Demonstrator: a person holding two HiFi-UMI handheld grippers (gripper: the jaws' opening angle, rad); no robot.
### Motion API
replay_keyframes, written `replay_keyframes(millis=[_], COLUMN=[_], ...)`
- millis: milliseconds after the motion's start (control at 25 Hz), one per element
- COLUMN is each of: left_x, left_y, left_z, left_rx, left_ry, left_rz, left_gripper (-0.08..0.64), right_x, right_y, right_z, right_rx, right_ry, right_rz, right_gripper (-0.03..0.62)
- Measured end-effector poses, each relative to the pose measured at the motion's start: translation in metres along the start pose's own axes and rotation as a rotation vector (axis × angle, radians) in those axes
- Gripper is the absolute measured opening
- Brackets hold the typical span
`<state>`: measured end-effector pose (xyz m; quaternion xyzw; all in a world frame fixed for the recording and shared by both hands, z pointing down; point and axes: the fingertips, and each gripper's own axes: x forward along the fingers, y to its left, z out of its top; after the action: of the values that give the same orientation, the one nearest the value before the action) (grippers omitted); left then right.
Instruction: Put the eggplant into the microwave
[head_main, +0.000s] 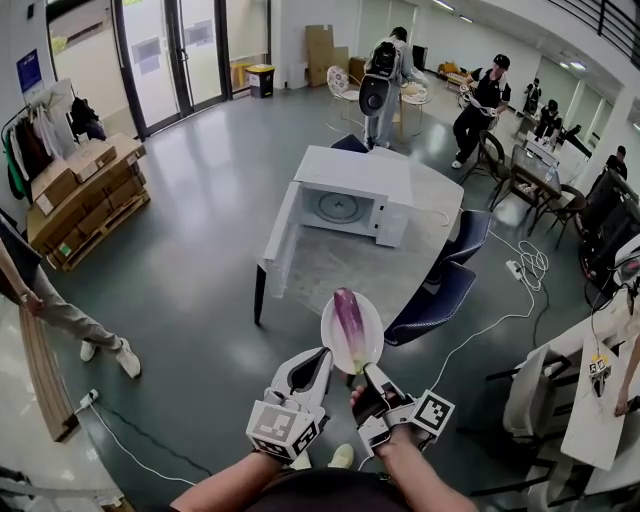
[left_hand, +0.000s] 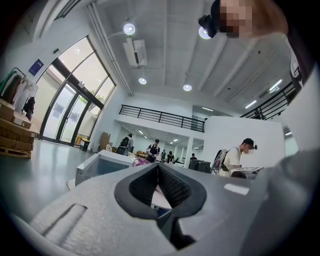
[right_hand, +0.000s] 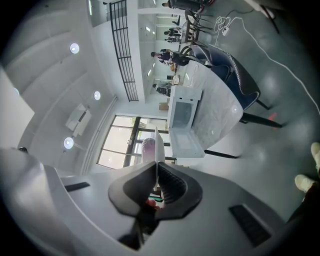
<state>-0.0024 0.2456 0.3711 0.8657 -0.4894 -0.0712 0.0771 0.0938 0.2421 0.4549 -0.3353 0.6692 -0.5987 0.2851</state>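
the right gripper (head_main: 365, 372) is clamped on the near rim of a white plate (head_main: 374, 322). its own view shows the rim edge-on, running between the closed pads. it is rolled over onto its side, most likely because a flat plate can only be pinched from above and below. the left gripper (head_main: 322, 354) has its jaws brought together with nothing between them. its tips sit at the plate's near-left rim, seemingly to steady it, though i cannot tell whether they actually touch.

the eggplant (head_main: 350, 325) lies lengthwise on the plate, its stem end toward the right gripper and its purple body pointing away. neither claw touches it. it sits just beyond the right gripper's tips and rides along as cargo, which spares its soft skin a direct pinch.

well beyond the plate is a white table (head_main: 400, 270), and on it the microwave (head_main: 355, 205). its door is swung open to the left, so the cavity and turntable face the plate, ready for loading. a dark blue chair (head_main: 440, 290) stands to the right, between plate and table. by my reading the carry has some way to go.
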Motion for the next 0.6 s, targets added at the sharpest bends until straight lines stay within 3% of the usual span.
replay_keyframes(millis=[600], left_x=[-0.009], left_y=[0.032], left_z=[0.004], left_rx=[0.009], left_ry=[-0.001], left_rz=[-0.037], left_gripper=[0.008], right_x=[0.028], right_y=[-0.001], right_z=[-0.02], right_rx=[0.011], right_ry=[-0.042], right_rz=[0.008], right_gripper=[0.015])
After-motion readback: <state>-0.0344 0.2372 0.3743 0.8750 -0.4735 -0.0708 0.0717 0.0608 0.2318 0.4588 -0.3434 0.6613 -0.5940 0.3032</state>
